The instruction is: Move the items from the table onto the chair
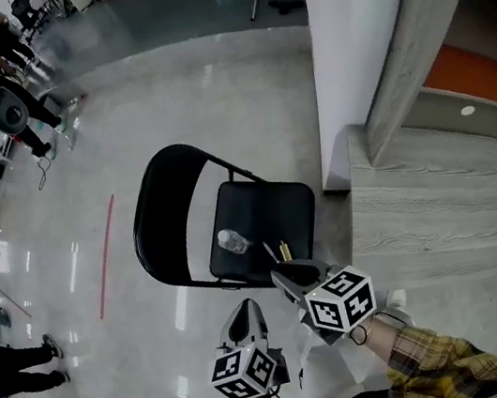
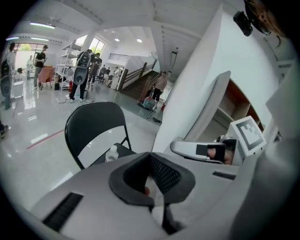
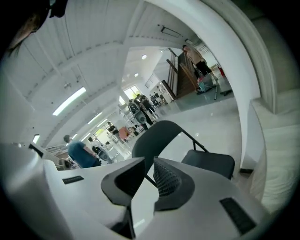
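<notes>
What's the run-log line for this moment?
left gripper: shut, empty | right gripper: open, empty | black folding metal chair: clear plastic bottle and thin yellow item on seat

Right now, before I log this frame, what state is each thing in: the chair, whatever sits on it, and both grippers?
Black folding chair: unfolded, standing upright.
Clear plastic bottle: upright on the chair seat, white cap on.
Thin yellowish sticks: lying flat near the seat's front edge; too small to identify.
Left gripper: shut.
Right gripper: open, nothing between the jaws.
</notes>
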A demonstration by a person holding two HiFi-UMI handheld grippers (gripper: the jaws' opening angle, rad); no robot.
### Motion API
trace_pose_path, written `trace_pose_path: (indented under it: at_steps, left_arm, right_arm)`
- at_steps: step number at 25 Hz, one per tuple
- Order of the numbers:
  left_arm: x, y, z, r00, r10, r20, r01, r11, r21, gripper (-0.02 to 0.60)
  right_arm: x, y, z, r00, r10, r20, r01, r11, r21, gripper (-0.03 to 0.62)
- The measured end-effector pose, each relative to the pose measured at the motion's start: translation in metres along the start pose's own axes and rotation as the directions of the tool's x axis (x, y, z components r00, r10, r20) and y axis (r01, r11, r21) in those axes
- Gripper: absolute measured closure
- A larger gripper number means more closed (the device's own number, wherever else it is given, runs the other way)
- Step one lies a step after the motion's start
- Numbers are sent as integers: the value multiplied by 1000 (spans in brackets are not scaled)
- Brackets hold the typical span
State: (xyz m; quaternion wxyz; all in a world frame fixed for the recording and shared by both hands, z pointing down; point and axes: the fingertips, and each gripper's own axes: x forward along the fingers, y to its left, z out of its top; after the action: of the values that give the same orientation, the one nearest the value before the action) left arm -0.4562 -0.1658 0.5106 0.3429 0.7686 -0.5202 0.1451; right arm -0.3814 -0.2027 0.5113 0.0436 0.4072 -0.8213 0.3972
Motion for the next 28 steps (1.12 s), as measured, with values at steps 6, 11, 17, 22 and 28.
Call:
trace_pose_path:
  at_steps: [6, 11, 17, 22, 28]
  left_arm:
    - [-14, -118, 38, 993, -90, 73, 84, 993, 88, 578]
    - [-10, -235, 44, 971, -211, 113, 191, 968, 162, 578]
    - [1, -392, 25, 931, -353, 93, 322, 915, 245, 578]
    - [16, -497, -7, 891, -452, 32, 421, 851, 313, 578]
    - [23, -571, -41, 843, -533, -73, 519, 770, 371, 578]
  right_arm:
    - [-130, 34, 65, 985, 118, 129, -110, 992, -70, 539]
    - [-233, 22, 94, 969, 141, 201, -105, 978, -182, 543]
    - [-383, -27, 125, 936, 80, 343, 0, 974, -226, 551]
    - [-496, -92, 131, 888, -56, 456, 163, 966, -199, 559]
    - [-591, -165, 105, 802, -279, 528, 366, 928, -65, 571]
